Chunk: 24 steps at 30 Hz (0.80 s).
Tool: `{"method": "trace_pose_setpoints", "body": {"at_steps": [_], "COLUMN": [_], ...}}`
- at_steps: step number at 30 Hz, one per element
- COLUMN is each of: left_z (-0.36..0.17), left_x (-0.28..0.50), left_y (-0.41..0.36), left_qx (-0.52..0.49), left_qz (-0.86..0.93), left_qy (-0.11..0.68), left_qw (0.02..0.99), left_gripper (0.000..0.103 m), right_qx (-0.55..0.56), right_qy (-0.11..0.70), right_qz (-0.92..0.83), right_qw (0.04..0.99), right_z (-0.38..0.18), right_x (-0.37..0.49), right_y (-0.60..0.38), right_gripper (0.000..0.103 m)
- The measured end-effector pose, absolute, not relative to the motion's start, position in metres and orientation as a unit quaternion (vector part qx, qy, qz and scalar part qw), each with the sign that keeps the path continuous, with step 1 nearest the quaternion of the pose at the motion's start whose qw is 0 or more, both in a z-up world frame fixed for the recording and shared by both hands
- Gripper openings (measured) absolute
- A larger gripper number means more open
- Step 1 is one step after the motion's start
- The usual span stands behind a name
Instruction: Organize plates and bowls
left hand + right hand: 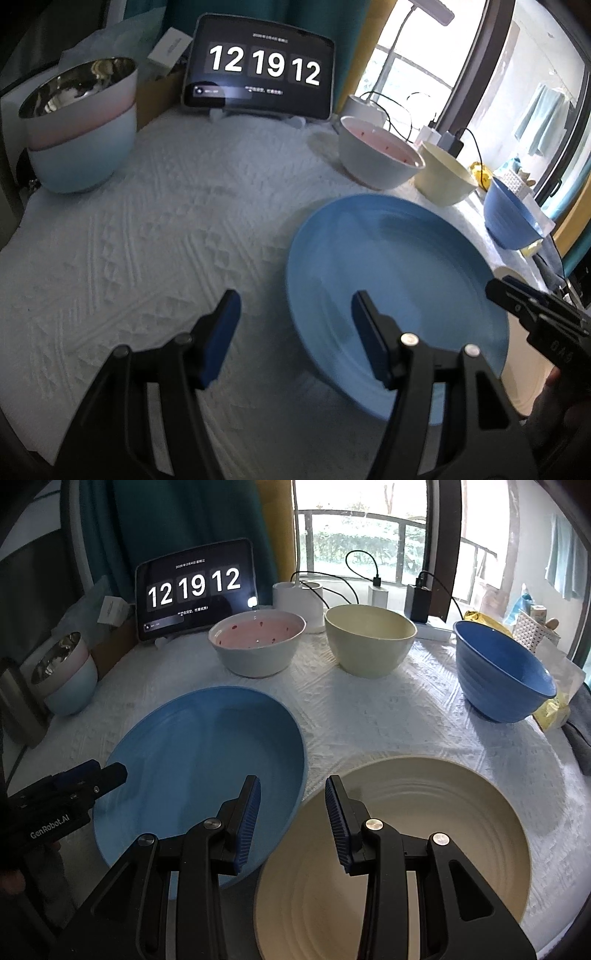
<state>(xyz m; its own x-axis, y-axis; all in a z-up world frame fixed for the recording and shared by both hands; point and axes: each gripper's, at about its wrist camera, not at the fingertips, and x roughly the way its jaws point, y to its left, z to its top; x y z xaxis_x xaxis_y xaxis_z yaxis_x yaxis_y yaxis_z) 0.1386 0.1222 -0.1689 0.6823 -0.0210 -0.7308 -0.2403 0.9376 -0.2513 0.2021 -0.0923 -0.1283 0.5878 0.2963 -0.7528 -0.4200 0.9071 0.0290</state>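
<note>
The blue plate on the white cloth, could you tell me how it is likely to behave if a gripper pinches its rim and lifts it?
The blue plate looks rigid, so it should lift in one piece without flexing. Its glossy surface suggests the rim may slip between the pads. It is wide and shallow, so a one-sided pinch will probably let it droop.

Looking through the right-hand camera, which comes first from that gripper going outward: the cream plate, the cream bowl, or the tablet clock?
From the right gripper outward:
1. Cream plate, directly under the fingers, slightly right.
2. Cream bowl, farther back, just right of centre.
3. Tablet clock, propped at the back left, behind the row of bowls.
</note>
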Motion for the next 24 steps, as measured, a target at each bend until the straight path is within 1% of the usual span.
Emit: {"method": "trace_pose_setpoints", "body": {"at_steps": [11,16,19,24], "left_z": [-0.172,-0.171,-0.170,-0.169], "left_x": [0.144,0.144,0.144,0.142], "left_y": [0.114,0.106,0.104,0.104], "left_qx": [-0.149,-0.138,-0.134,-0.135], "left_qz": [0.043,0.015,0.015,0.016], "left_qy": [0.402,0.401,0.399,0.398], "left_qw": [0.902,0.906,0.907,0.907], "left_gripper": [0.064,0.063,0.062,0.057], "right_qx": [-0.090,-0.104,-0.107,-0.108], "right_qy": [0.420,0.414,0.412,0.410], "right_qz": [0.204,0.208,0.206,0.203], "right_qw": [0.880,0.880,0.881,0.883], "right_z": [-0.137,-0.138,-0.137,-0.136], "right_x": [0.205,0.202,0.201,0.198], "right_y": [-0.083,-0.077,-0.077,-0.080], "right_gripper": [0.039,0.038,0.033,0.028]}}
